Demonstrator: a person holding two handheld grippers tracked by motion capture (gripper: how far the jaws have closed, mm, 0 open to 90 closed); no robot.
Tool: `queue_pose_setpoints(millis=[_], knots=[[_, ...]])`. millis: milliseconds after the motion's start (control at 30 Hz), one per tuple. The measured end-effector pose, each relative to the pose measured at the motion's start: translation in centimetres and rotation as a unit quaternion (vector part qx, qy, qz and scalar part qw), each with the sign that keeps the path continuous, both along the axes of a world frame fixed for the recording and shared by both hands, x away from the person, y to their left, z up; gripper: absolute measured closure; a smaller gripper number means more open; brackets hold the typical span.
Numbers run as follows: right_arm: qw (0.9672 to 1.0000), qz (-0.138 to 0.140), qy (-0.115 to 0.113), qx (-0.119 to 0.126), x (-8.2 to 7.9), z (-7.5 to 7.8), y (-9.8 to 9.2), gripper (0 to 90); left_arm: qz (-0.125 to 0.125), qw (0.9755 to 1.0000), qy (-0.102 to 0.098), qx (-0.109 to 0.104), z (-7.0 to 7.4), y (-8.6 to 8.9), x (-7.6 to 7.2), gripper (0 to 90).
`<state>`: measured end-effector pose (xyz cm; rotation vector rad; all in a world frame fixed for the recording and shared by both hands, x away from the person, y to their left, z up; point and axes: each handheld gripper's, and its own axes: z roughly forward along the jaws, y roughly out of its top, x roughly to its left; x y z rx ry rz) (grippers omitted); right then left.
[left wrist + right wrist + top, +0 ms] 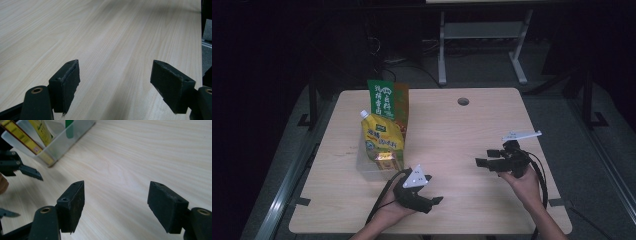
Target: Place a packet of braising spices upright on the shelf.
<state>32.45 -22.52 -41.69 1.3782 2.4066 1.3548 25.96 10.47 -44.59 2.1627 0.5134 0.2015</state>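
Observation:
A clear plastic bin (363, 169) stands at the table's left. It holds a yellow spouted pouch (382, 137) and, behind it, a green and brown pack (387, 100), both upright. My left gripper (434, 204) rests near the front edge, right of the bin, pointing right. Its jaws stand open (115, 85) over bare wood. My right gripper (484, 157) hovers at the right side, pointing left toward the bin. It is open (116, 205) with nothing between its jaws. The bin (62, 143), the pouch (42, 130) and the left gripper's fingers (31, 172) appear in the right gripper view.
The light wooden table (452, 130) has a round cable hole (463, 101) near its far edge. Bare wood lies between the two grippers. A white desk frame (482, 30) stands on the dark floor beyond the table.

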Motion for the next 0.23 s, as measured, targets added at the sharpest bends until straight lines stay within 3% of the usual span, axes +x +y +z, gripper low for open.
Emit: queue_pose_setpoints(millis=[233], knots=[[0.9998, -0.002, 0.008, 0.016, -1.5, -1.3, -0.7, 29.1, -0.003, 1.0, 0.002, 0.003, 0.0, 0.0, -0.1, 22.0]])
